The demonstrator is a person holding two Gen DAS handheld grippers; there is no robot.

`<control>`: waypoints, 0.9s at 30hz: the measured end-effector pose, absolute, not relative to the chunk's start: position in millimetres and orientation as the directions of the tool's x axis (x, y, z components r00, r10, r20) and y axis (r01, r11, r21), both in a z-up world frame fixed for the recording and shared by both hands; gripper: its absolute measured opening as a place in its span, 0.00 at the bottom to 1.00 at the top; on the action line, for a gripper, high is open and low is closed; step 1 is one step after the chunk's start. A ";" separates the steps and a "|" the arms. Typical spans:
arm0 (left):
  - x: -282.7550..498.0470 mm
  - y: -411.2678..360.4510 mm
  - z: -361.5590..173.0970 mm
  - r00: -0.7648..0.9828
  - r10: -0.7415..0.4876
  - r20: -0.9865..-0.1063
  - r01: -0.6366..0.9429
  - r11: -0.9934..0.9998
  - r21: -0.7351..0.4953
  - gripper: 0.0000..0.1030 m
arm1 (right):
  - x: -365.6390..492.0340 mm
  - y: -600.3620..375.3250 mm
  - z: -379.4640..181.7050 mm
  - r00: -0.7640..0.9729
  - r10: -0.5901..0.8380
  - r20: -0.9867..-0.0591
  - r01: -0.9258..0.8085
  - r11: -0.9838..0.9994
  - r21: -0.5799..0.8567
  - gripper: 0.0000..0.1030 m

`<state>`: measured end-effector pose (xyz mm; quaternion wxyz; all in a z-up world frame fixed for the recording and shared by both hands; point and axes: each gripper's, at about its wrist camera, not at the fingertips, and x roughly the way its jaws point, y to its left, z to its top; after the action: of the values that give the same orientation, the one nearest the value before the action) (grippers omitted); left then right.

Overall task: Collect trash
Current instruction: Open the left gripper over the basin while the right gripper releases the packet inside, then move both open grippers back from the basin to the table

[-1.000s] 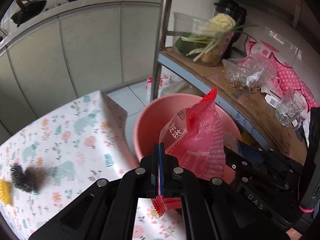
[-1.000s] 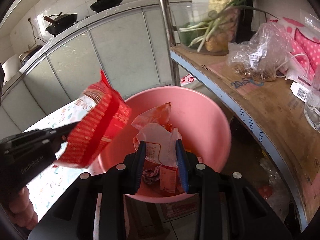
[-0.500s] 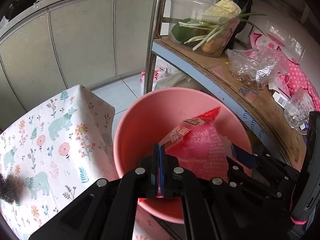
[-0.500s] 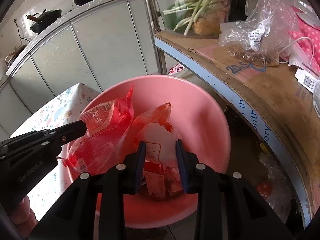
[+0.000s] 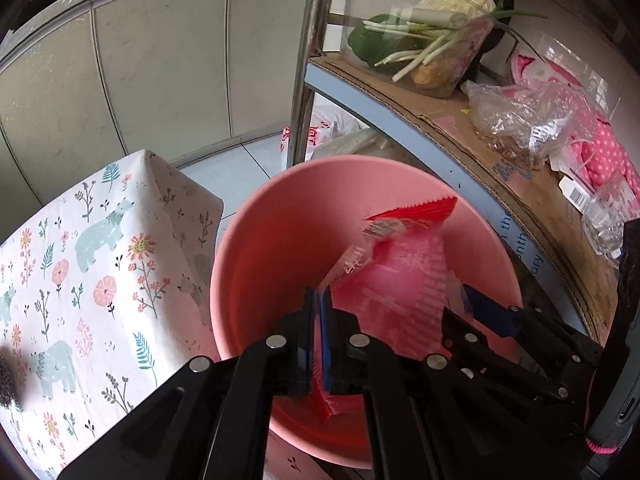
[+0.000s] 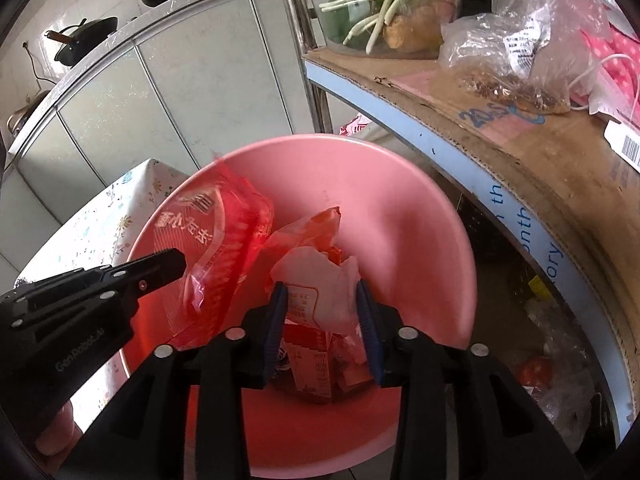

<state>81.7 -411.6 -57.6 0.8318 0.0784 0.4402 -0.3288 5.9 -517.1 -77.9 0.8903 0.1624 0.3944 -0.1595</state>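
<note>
A pink basin (image 5: 256,216) (image 6: 400,160) stands beside the table. My left gripper (image 5: 318,304) (image 6: 176,260) reaches over its left rim. A red snack wrapper (image 5: 400,280) (image 6: 216,232) is still pinched between its pads, and the jaws are just beginning to open. My right gripper (image 6: 322,304) (image 5: 480,312) hangs inside the basin with a crumpled white wrapper (image 6: 316,276) between its blue pads. Both pads touch it while the jaws are opening. An orange wrapper (image 6: 308,228) and more packets lie on the basin floor.
A table with a floral cloth (image 5: 100,260) lies left of the basin. To the right a shelf covered in cardboard (image 5: 440,128) carries a tub of vegetables (image 5: 420,40) and a plastic bag (image 5: 528,120). A metal post (image 5: 308,60) rises behind the basin.
Both grippers sank toward the basin. The red wrapper went from above the rim to inside it. The right jaws stand slightly wider around the white wrapper.
</note>
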 end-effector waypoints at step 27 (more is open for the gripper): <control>40.2 -348.4 -5.9 0.517 -0.459 -0.722 0.553 0.823 -0.127 0.29 | -21.4 -460.9 -34.1 0.700 -0.142 -0.700 0.311 0.943 0.120 0.44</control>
<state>40.2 -348.4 -5.9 0.8689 0.0595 0.3958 -0.2913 -21.4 -460.9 -34.1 0.9149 0.1149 0.3668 -0.1237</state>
